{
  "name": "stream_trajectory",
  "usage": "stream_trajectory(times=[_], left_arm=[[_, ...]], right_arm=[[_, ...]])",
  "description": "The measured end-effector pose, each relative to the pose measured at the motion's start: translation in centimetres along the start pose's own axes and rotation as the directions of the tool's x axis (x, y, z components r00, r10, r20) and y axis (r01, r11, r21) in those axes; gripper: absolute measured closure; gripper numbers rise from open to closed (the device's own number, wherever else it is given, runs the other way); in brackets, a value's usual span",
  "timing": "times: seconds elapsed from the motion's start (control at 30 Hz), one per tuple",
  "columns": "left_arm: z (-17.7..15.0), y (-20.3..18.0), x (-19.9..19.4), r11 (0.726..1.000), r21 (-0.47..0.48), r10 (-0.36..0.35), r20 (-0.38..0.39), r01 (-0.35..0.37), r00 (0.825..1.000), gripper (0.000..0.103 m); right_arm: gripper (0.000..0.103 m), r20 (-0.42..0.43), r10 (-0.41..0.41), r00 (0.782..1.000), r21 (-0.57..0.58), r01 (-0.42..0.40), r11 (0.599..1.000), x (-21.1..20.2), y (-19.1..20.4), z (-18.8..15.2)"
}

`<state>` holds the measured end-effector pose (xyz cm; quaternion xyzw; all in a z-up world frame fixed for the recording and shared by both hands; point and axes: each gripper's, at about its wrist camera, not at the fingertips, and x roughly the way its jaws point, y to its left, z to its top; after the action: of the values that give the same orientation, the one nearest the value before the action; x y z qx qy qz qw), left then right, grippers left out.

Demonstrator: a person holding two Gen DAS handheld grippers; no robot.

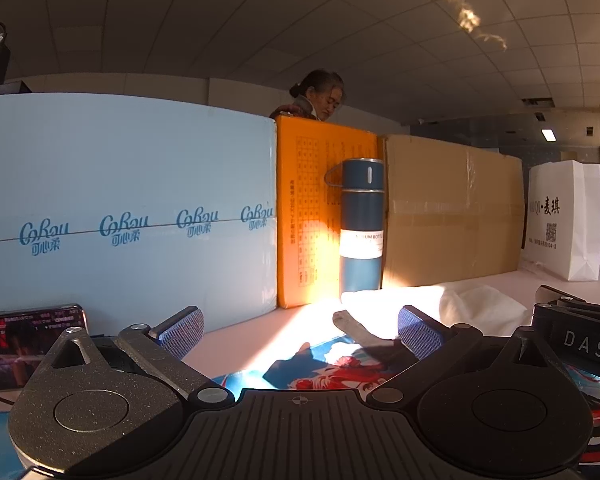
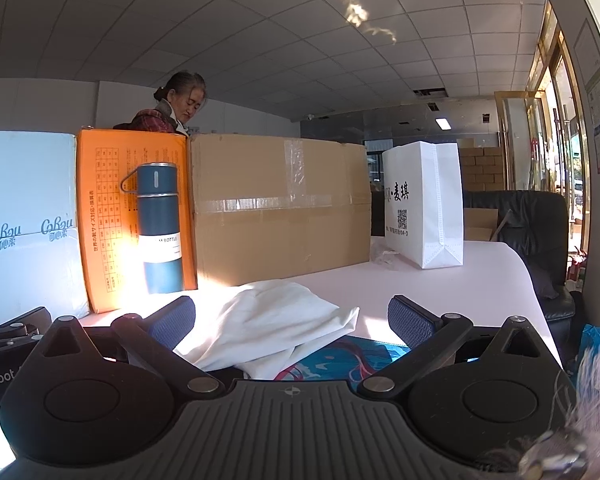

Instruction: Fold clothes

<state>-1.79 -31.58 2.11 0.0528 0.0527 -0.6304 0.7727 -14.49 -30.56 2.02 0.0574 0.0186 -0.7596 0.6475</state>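
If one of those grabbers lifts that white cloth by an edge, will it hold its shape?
Probably not. The white cloth lies crumpled in soft folds, so it would likely droop and unfold. It looks thin, so probably light. Both the right gripper and the left gripper are open, gripping nothing.

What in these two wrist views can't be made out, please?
- White cloth: its near edge is hidden behind the right gripper in the right wrist view.
- Phone: its screen is too blurred to read and partly hidden by the left gripper.
- Bottle: its label is glare-washed in the left wrist view.
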Motion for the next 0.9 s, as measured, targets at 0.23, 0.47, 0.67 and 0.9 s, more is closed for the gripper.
stream_trajectory(times=[0.23, 0.47, 0.67, 0.9], left_arm=[[0.03, 0.05, 0.17, 1.000, -0.005, 0.002, -0.006, -0.002, 1.000, 0.000], [0.03, -0.01, 0.22, 1.000, 0.000, 0.003, -0.002, -0.003, 1.000, 0.000], [0.00, -0.12, 0.05, 1.000, 0.002, 0.005, 0.000, -0.005, 1.000, 0.000], [0.03, -0.12, -0.04, 1.000, 0.005, 0.005, 0.002, -0.005, 1.000, 0.000]], right_arm=[[0.000, 0.007, 0.002, 1.000, -0.001, -0.002, 1.000, -0.17, 0.05, 0.02], [0.000, 0.011, 0.004, 1.000, 0.000, -0.004, 1.000, -0.17, -0.08, 0.07], [0.000, 0.013, 0.004, 1.000, 0.000, -0.004, 1.000, -0.14, -0.12, 0.07], [0.000, 0.015, 0.006, 1.000, 0.000, -0.006, 1.000, -0.16, -0.17, 0.07]])
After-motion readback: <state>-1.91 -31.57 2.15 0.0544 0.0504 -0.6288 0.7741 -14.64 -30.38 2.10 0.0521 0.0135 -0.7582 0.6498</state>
